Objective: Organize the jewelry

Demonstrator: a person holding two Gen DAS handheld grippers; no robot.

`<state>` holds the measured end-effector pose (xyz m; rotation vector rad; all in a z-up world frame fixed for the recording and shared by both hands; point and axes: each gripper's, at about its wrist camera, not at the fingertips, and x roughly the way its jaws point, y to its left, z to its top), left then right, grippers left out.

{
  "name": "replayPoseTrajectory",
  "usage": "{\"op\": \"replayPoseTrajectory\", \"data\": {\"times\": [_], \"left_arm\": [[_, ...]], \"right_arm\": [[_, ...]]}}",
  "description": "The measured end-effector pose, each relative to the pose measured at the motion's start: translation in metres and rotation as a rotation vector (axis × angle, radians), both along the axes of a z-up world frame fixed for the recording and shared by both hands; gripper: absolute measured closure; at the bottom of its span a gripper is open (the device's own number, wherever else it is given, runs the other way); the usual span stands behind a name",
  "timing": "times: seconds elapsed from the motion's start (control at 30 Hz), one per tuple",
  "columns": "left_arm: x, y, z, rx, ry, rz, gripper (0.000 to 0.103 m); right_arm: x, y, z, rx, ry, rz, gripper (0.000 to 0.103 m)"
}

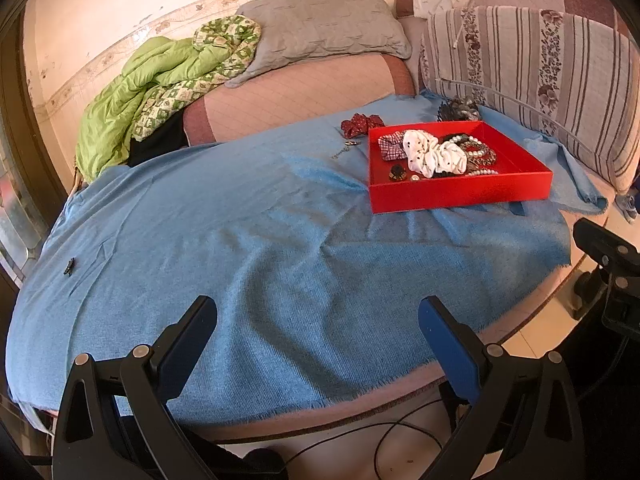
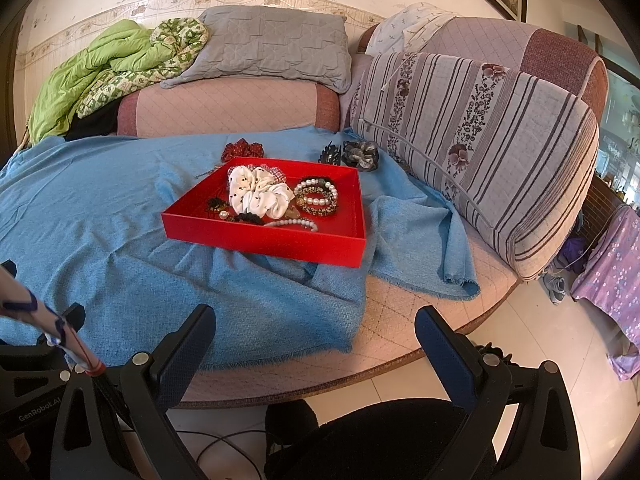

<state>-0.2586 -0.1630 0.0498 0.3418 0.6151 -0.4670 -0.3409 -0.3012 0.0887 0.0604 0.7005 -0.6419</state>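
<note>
Left gripper (image 1: 318, 322) and right gripper (image 2: 316, 330), nearest the cameras, each with fingers spread apart and nothing between them, held over the near edge of a blue cloth (image 1: 256, 248) covering a round bed (image 2: 432, 300). Mid-field: a red tray (image 2: 280, 242) resting on the cloth, containing a white dotted scrunchie (image 2: 260, 194), pearl bracelets (image 2: 316, 196) and a pearl strand (image 2: 292, 223). Just behind the tray, on the cloth: a red scrunchie (image 2: 242, 149), a black claw clip (image 2: 330, 154) and a grey chain-link clip (image 2: 362, 154). A small dark clip (image 1: 69, 267) lies well apart at the left. Farthest: grey pillow (image 2: 272, 46), striped cushion (image 2: 480, 148), green quilt (image 1: 160, 84).
</note>
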Motion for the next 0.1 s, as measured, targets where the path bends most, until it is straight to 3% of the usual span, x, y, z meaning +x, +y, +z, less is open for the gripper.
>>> {"op": "replayPoseTrajectory", "data": {"times": [0.1], "left_arm": [[-0.0020, 0.0092, 0.0044, -0.052, 0.003, -0.011, 0.003]], "right_arm": [[-0.0005, 0.0003, 0.0010, 0.001, -0.002, 0.003, 0.002]]}}
